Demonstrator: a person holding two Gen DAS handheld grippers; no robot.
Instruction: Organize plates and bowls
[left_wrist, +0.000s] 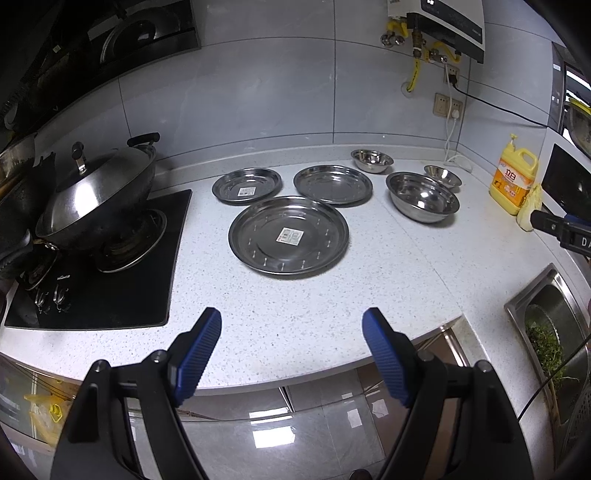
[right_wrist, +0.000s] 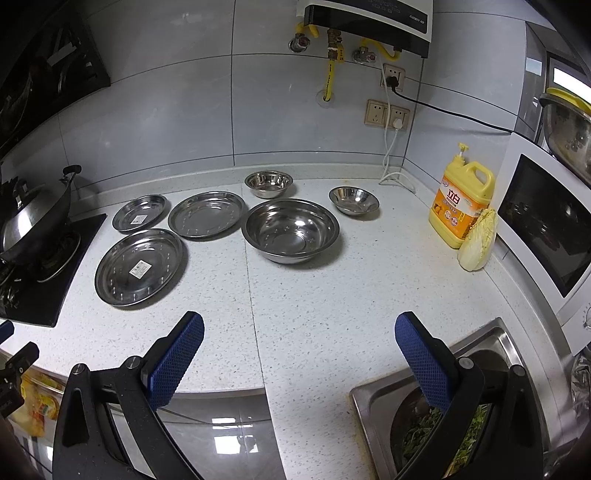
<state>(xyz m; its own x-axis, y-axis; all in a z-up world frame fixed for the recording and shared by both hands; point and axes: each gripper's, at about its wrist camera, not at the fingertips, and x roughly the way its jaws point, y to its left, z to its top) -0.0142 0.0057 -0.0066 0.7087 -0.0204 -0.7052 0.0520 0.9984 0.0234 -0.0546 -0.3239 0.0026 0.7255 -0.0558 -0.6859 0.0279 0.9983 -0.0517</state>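
Three steel plates lie apart on the white counter: a large one (left_wrist: 289, 236) (right_wrist: 139, 266) in front, a small one (left_wrist: 246, 185) (right_wrist: 139, 213) behind it on the left, a middle one (left_wrist: 333, 184) (right_wrist: 207, 214) to its right. Three steel bowls stand to the right: a large bowl (left_wrist: 422, 197) (right_wrist: 291, 230), a small bowl (left_wrist: 371, 159) (right_wrist: 269, 183) by the wall, another small bowl (left_wrist: 442, 176) (right_wrist: 354, 200) further right. My left gripper (left_wrist: 291, 325) is open and empty above the counter's front edge. My right gripper (right_wrist: 299, 328) is open and empty, nearer the sink.
A lidded wok (left_wrist: 96, 195) sits on the black hob (left_wrist: 110, 284) at left. A yellow detergent bottle (right_wrist: 461, 206), a cabbage (right_wrist: 478, 240) and a microwave (right_wrist: 546, 225) stand at right. A sink (right_wrist: 436, 410) holds greens at front right.
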